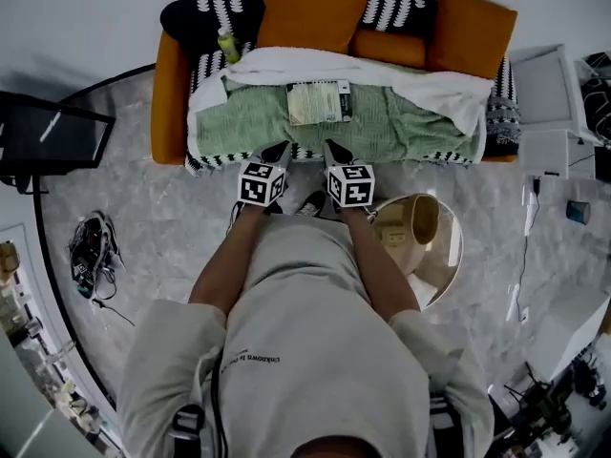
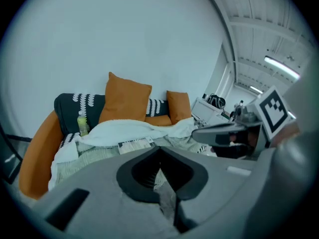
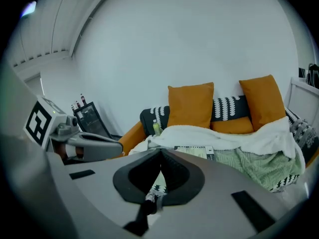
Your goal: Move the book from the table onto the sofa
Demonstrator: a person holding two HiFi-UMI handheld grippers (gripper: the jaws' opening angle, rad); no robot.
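Note:
The book (image 1: 319, 101) lies flat on the green blanket (image 1: 258, 122) that covers the seat of the orange sofa (image 1: 170, 93). It also shows in the left gripper view as the book (image 2: 135, 144), and in the right gripper view as the book (image 3: 194, 151). My left gripper (image 1: 280, 149) and right gripper (image 1: 331, 147) hang side by side at the sofa's front edge, a little short of the book. Both are shut with nothing between the jaws. Each gripper view shows its own closed jaws, the left gripper (image 2: 160, 156) and the right gripper (image 3: 160, 157), aimed at the sofa.
Orange cushions (image 1: 315, 8) and a white throw (image 1: 430, 89) line the sofa's back, with a green bottle (image 1: 227, 46) at its left end. A round table (image 1: 456, 246) stands at my right. A black screen (image 1: 48, 136) and cables (image 1: 91, 251) are at left, white units (image 1: 544, 93) at right.

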